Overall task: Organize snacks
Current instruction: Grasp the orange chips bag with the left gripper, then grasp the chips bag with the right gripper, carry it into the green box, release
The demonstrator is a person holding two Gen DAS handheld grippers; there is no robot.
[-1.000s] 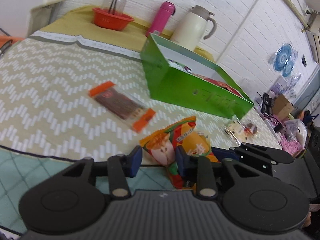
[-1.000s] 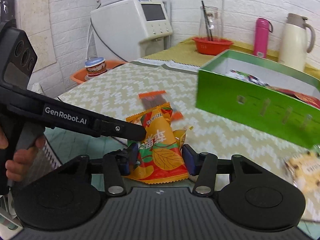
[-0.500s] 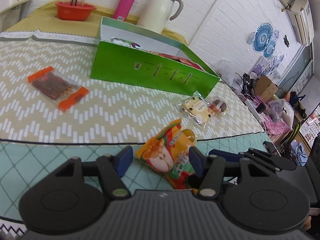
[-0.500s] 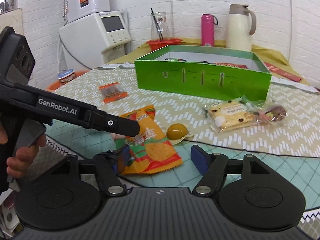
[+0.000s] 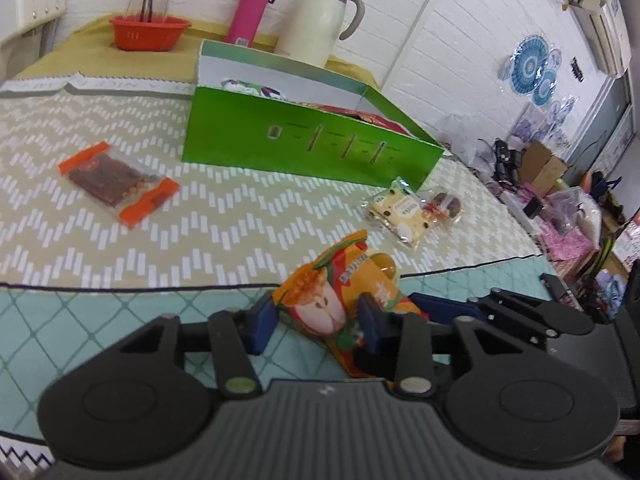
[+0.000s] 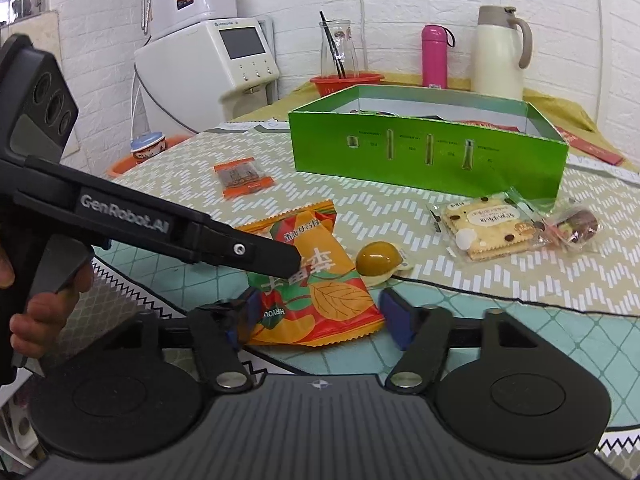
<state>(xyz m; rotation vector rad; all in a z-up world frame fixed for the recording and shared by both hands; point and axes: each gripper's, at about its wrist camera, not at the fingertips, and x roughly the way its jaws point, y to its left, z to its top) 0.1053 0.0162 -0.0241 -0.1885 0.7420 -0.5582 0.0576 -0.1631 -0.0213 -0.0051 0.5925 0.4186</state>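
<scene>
The orange snack packet point(image 6: 316, 280) lies at the near edge of the bench point(image 5: 240, 220), short of the green box point(image 5: 304, 144). The left gripper point(image 5: 316, 322) is closing, its fingers narrow against the packet's sides; whether they truly pinch it I cannot tell. The right gripper point(image 6: 320, 314) stands wide around the packet's near end, easing inward without pressing. The packet looks light, puffy and slick, so a hold on its crimped end seam seems safest; squeezing the middle might crush what is inside.
</scene>
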